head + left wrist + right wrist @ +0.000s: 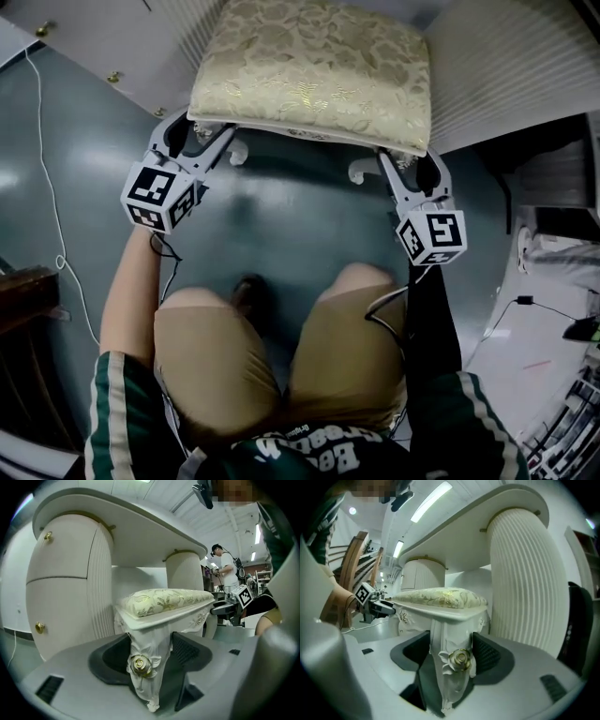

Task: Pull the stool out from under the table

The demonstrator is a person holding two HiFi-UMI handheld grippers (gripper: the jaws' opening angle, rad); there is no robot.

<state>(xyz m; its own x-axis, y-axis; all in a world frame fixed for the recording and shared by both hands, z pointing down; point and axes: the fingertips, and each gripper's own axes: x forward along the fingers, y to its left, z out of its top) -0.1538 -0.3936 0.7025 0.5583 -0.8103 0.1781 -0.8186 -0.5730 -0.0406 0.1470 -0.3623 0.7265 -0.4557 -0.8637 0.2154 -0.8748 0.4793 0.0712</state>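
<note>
1. The stool [314,70] stands at the upper centre of the head view, between the ribbed pedestals of the table [506,66]. Its back part sits under the tabletop.
2. Our left gripper [199,131] has its jaws spread either side of the front left leg [147,667], just under the seat. We do not see the pads pressing on it.
3. Our right gripper [410,164] likewise straddles the front right leg [452,667], jaws apart.
4. We judge the frame stiff, carved and painted, so probably fairly heavy and slick under the pads.
5. The cushion [164,599] looks soft and would give, so it is no place to grip.
6. The gilt rosettes [461,659] look fragile. We would grip the plainer leg above them, close to the seat rail.
7. The glossy floor [281,216] should let it slide if we pull both sides evenly.
</note>
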